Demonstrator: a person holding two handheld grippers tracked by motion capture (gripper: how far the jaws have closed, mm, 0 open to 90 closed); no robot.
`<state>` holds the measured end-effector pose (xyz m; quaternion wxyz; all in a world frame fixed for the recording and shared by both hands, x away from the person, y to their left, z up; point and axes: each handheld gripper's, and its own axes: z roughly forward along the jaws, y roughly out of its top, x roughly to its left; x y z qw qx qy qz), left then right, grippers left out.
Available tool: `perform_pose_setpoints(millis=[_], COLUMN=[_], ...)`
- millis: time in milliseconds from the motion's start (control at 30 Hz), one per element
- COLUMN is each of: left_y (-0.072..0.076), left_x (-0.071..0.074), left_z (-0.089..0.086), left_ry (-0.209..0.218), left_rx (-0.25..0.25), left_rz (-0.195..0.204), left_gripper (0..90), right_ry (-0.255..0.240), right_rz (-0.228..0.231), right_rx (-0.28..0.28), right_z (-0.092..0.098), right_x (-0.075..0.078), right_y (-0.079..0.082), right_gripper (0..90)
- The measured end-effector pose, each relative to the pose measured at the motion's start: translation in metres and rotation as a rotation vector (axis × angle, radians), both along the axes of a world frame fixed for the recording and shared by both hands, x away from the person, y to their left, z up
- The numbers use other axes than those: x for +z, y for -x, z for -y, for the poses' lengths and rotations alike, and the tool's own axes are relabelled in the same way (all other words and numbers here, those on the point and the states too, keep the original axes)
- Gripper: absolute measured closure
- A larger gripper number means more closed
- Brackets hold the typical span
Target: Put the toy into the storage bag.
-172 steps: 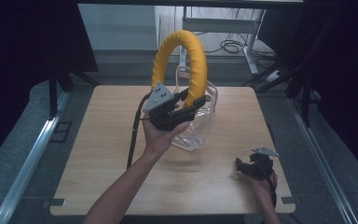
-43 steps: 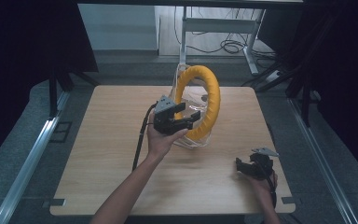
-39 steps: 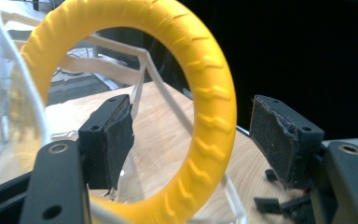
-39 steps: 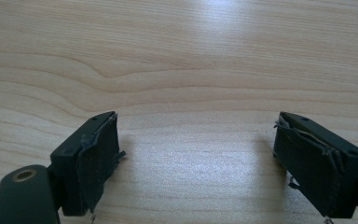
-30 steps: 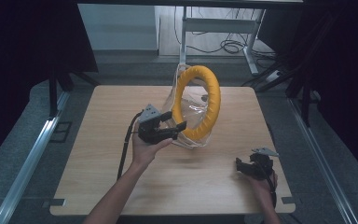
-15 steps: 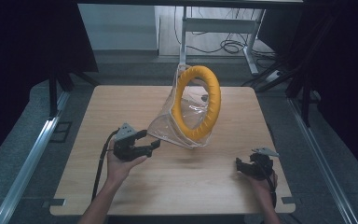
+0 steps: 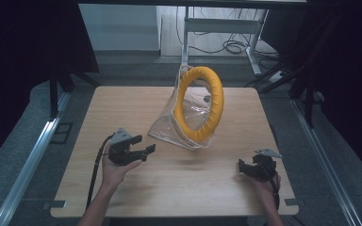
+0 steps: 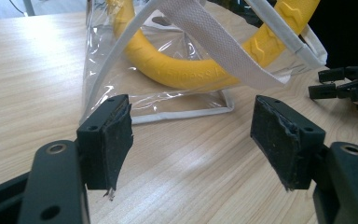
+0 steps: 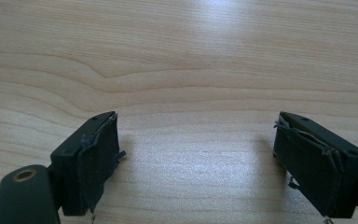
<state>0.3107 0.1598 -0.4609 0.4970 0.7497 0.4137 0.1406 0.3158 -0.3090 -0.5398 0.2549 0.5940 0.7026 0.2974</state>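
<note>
A yellow ring point(image 7: 201, 104) stands upright inside a clear plastic bag point(image 7: 176, 127) with white trim, near the middle of the wooden table point(image 7: 122, 103). In the left gripper view the yellow ring point(image 8: 186, 74) and the bag's white strap point(image 8: 214, 42) lie just beyond the jaws. My left gripper point(image 7: 146, 151) is open, low over the table to the left of the bag and apart from it, with nothing between its pads point(image 8: 116, 140). My right gripper point(image 7: 243, 165) rests open near the table's front right, over bare wood point(image 9: 191, 84).
The table's front edge runs close to both hands. Metal rails point(image 7: 33, 155) flank the table on each side. A desk frame and cables point(image 7: 226, 28) stand on the floor behind it. Bare tabletop lies between the two grippers.
My left gripper let go of the yellow ring, opened and drew back to the front left, low over the table. The ring now stands in the bag. The right gripper stayed put.
</note>
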Motion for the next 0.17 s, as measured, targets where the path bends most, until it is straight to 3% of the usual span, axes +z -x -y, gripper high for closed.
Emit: perform_pose_setpoints(millis=[167], left_y=[-0.0004], left_x=[-0.0035], left_z=[0.0018], left_ry=[0.0], left_rx=[-0.005], left_rz=[-0.014], left_gripper=[29.5], right_ry=[-0.002], right_rz=[-0.001], right_rx=[-0.001], right_z=[-0.0001], right_x=[0.0], right_y=[0.0001], right_gripper=[14.4])
